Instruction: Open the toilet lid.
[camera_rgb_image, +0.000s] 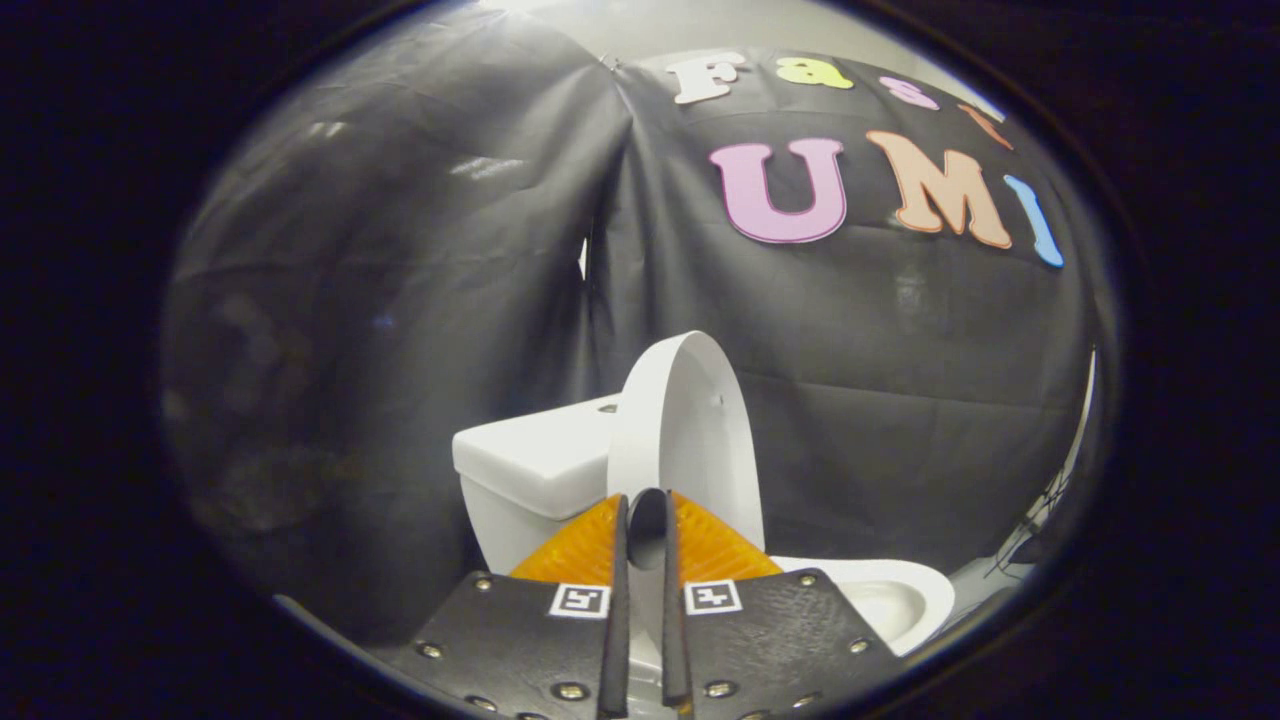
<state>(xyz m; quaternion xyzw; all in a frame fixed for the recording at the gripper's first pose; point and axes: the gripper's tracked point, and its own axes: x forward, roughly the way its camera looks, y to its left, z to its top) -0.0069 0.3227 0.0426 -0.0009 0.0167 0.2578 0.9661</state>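
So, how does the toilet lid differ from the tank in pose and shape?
The toilet lid stands raised, nearly upright, while the tank sits level behind it. The lid is a thin, rounded panel; the tank is a thick, boxy block. The lid's edge runs down into the narrow gap between the fingers of the gripper; whether they press on it is unclear. The tank lies beyond and beside them, untouched. Both are white and glossy.

Black cloth wall hangs creased, meeting at a corner seam.
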